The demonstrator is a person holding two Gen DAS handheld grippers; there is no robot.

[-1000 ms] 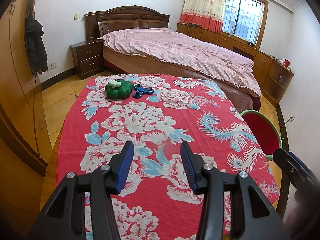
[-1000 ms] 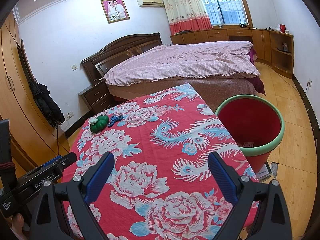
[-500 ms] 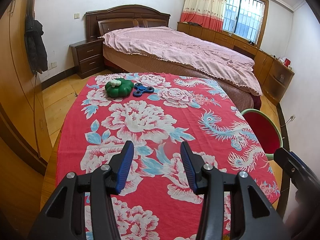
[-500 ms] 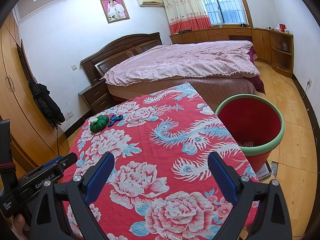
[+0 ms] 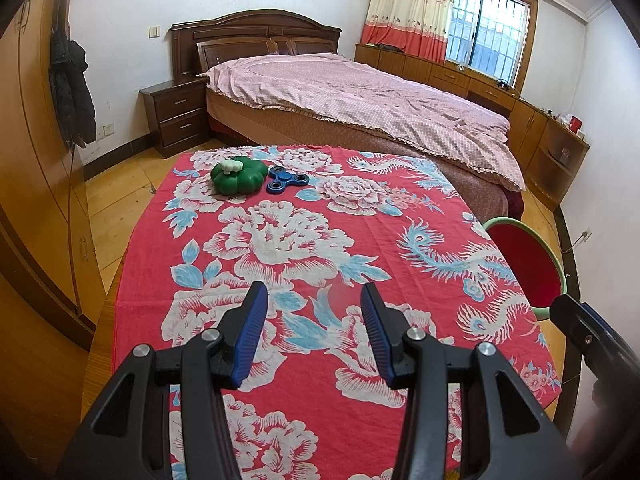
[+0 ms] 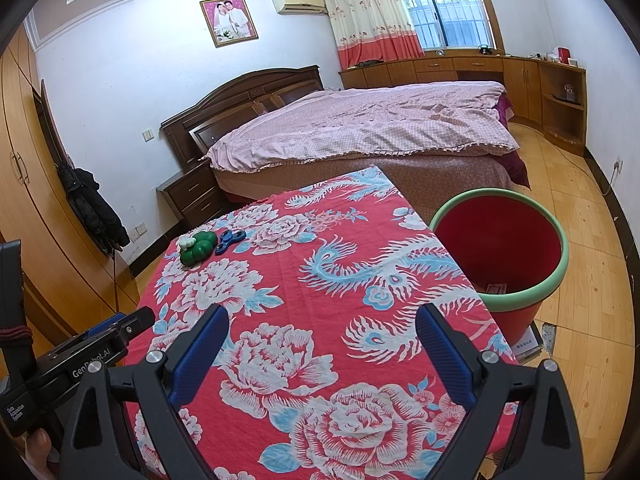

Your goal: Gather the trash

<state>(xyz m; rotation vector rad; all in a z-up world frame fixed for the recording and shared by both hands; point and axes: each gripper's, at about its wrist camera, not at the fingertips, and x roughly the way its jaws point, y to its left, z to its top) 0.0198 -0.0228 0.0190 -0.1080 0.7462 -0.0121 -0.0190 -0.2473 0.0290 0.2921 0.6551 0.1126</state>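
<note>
— Only the right wrist view shows the inside of the red bin (image 6: 500,256), beside the worktop (image 6: 320,280); some paper lies at its bottom.

— And the trash?

— A green pumpkin-shaped toy (image 5: 239,177) and a blue spinner (image 5: 287,179) touch at the far end. "GenRobot.AI" is written on the left gripper (image 6: 132,320). Both grippers' jaws are released, the right gripper (image 6: 322,338) wider.

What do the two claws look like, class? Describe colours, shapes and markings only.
Left claw: black angular plastic arms, silver screws, blue ribbed pads. Right claw: the same black frame, silver screws and blue textured pads. Seen from the right camera, the left claw's body carries white "GenRobot.AI" lettering and a small white label. No sleeves show.
</note>
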